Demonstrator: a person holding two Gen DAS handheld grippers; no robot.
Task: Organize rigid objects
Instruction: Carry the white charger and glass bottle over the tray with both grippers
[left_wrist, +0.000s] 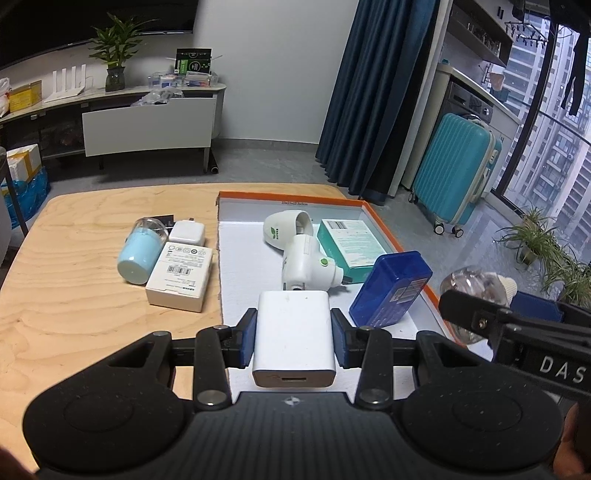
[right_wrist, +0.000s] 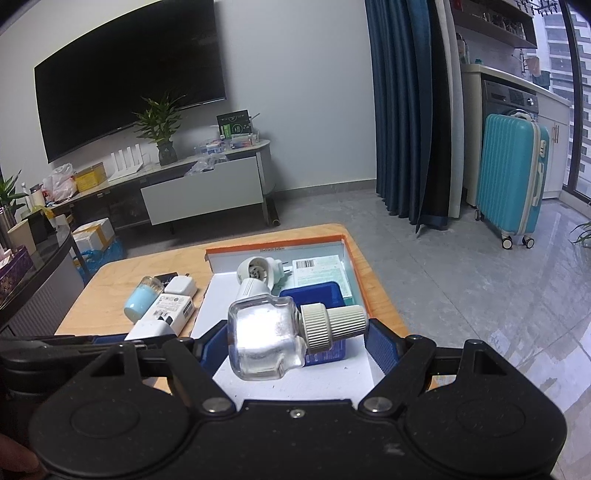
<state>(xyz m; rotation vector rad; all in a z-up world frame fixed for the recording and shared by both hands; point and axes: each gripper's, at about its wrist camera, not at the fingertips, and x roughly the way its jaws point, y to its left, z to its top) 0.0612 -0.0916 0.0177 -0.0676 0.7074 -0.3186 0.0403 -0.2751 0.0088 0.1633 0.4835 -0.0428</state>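
Two-handed sorting of rigid items into an orange-rimmed tray (left_wrist: 380, 221) on the desk (left_wrist: 74, 314). The left hand-held gripper (left_wrist: 294, 332) is closed to the width of a white charger block (left_wrist: 294, 332), its blue pads (left_wrist: 249, 334) pressing the block's two sides, and holds it above the tray's near white floor, presumably for release there. The right hand-held gripper (right_wrist: 295, 339) carries a clear glass bottle (right_wrist: 264, 338) with a ribbed cream cap (right_wrist: 332, 325), lying crosswise between widely spread fingers; the contact points are hidden, so the firmness of the grasp cannot be told. Already in the tray: two white plug-in devices (left_wrist: 306, 258), a teal box (left_wrist: 347, 243) and a blue box (left_wrist: 389, 290) leaning on the rim. Awaiting sorting on the desk, apparently: a pale-blue cup (left_wrist: 138, 251), a white carton (left_wrist: 181, 277) and a small white adapter (left_wrist: 186, 232).
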